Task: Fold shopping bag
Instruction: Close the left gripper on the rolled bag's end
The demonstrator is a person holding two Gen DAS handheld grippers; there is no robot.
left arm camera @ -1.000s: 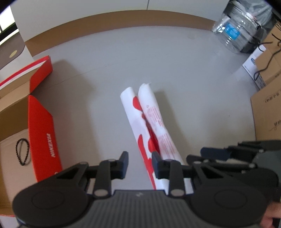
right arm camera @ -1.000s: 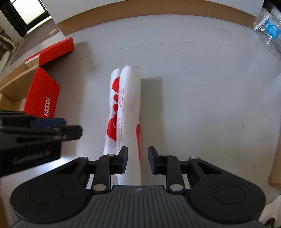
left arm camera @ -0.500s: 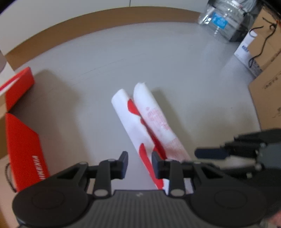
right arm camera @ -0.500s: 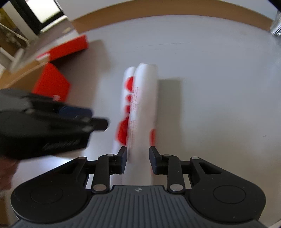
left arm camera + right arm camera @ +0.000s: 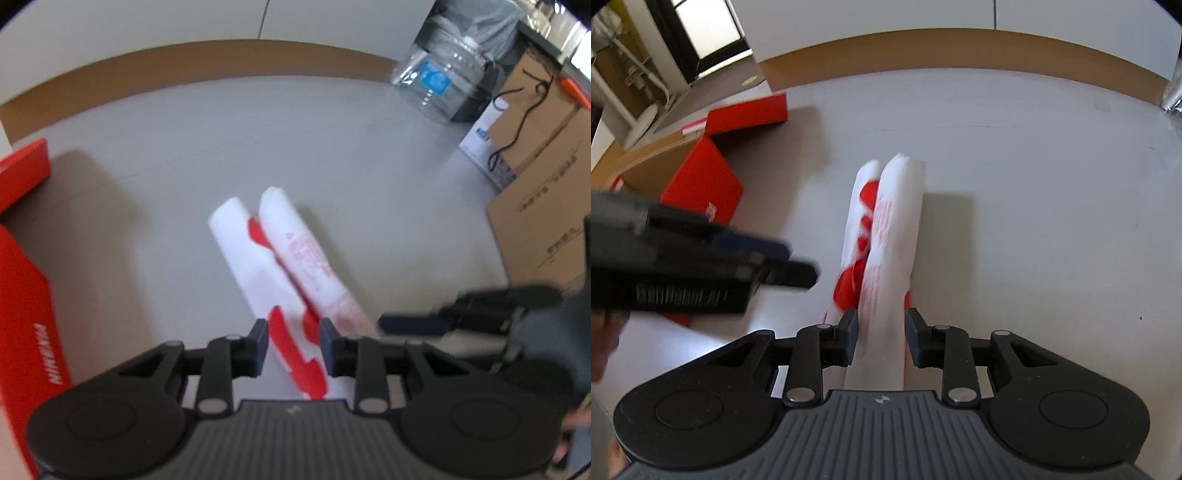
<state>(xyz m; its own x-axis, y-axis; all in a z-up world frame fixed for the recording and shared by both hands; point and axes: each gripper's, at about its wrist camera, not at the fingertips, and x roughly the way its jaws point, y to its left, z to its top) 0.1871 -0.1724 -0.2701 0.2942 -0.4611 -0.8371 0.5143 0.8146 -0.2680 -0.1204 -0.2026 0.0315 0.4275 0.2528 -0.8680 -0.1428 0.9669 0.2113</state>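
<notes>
The shopping bag (image 5: 288, 254) is white with red print, folded into a long narrow strip of two puffy lobes, and lies flat on the grey surface. My left gripper (image 5: 292, 332) hovers over its near end, jaws partly apart, with the red-printed left lobe showing in the gap. My right gripper (image 5: 881, 325) stands the same way over the right lobe of the bag (image 5: 894, 229). No pad visibly presses the plastic. Each gripper appears blurred in the other's view: the right gripper (image 5: 391, 325) and the left gripper (image 5: 809, 275).
An open red cardboard box (image 5: 26, 314) (image 5: 701, 184) lies left of the bag. A large clear water bottle (image 5: 439, 85) and brown cartons (image 5: 535, 229) with a black cable stand at the right. A brown skirting runs along the far wall.
Both grippers have sunk and tipped down toward the bag. The left one slid right, from beside the strip to over its left lobe. The right one centred on the right lobe.
</notes>
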